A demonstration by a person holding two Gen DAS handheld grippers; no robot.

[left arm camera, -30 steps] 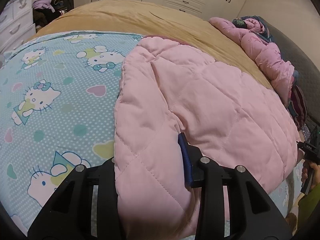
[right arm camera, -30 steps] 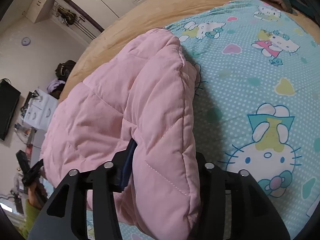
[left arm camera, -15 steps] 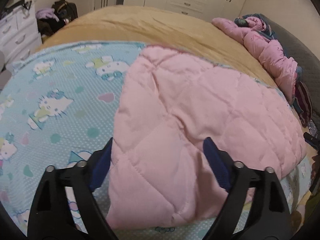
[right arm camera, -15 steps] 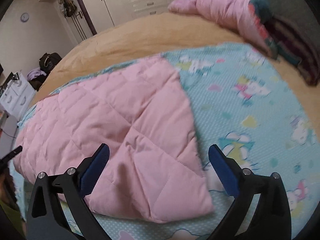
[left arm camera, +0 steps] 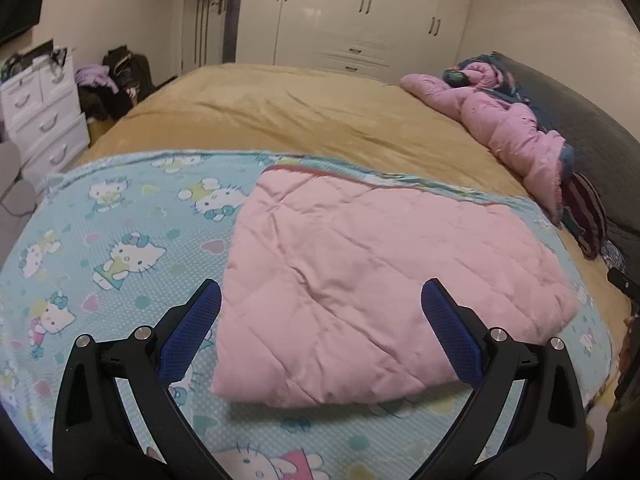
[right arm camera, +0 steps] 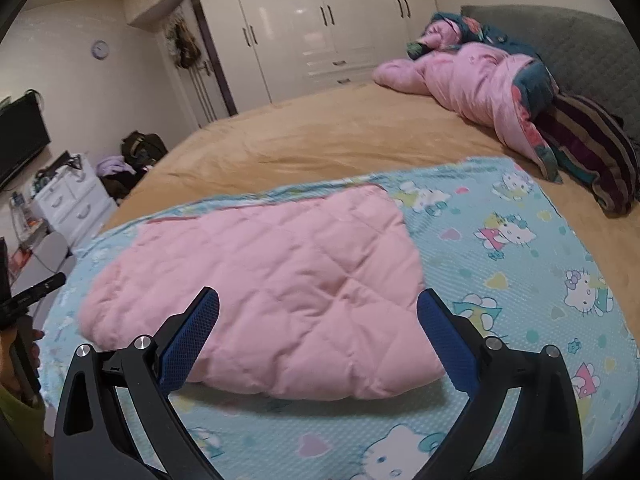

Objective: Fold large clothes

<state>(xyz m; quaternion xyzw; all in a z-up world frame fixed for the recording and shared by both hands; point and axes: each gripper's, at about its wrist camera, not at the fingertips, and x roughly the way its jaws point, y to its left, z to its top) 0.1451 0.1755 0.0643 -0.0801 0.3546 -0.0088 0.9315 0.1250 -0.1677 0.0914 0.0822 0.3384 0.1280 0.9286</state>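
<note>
A pink quilted garment [left arm camera: 372, 276] lies folded into a flat rectangle on a light blue Hello Kitty sheet [left arm camera: 120, 248]; it also shows in the right wrist view [right arm camera: 272, 292]. My left gripper [left arm camera: 320, 332] is open and empty, raised above the garment's near edge. My right gripper [right arm camera: 318, 332] is open and empty too, above the near edge of the same garment. The other gripper's tip shows at the right edge of the left wrist view [left arm camera: 620, 280] and at the left edge of the right wrist view [right arm camera: 32, 296].
The sheet [right arm camera: 520, 264] lies on a tan bed cover [left arm camera: 304, 112]. A pile of pink and dark bedding [right arm camera: 500, 80] sits by the grey headboard [right arm camera: 568, 36]. White drawers [left arm camera: 40, 108], bags and wardrobes [left arm camera: 360, 12] stand beyond the bed.
Both grippers let go of the pink garment, opened wide and drew back and up. The garment now lies flat on the sheet.
</note>
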